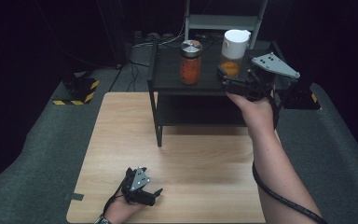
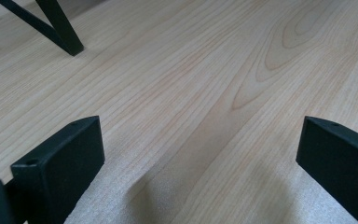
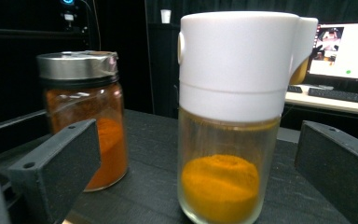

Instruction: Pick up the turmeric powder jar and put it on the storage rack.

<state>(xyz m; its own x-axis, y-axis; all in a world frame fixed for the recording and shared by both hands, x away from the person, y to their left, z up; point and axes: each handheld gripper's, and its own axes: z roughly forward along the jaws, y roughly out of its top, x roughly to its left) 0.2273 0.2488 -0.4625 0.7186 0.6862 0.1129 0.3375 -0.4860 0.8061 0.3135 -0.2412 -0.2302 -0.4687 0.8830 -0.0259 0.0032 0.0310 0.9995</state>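
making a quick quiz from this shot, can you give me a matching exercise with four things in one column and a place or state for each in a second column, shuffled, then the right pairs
Things:
1. white-capped jar
2. metal-lidded jar
3. left hand-held gripper
4. right hand-held gripper

Places or states:
A. low over the wooden table, jaws open, nothing between them
B. on the black shelf, holds red-orange powder
C. raised to the shelf, jaws open to either side of a jar
D. on the black shelf, a low heap of yellow-orange powder at its bottom

Pairs: 1-D, 2-B, 3-A, 4-C
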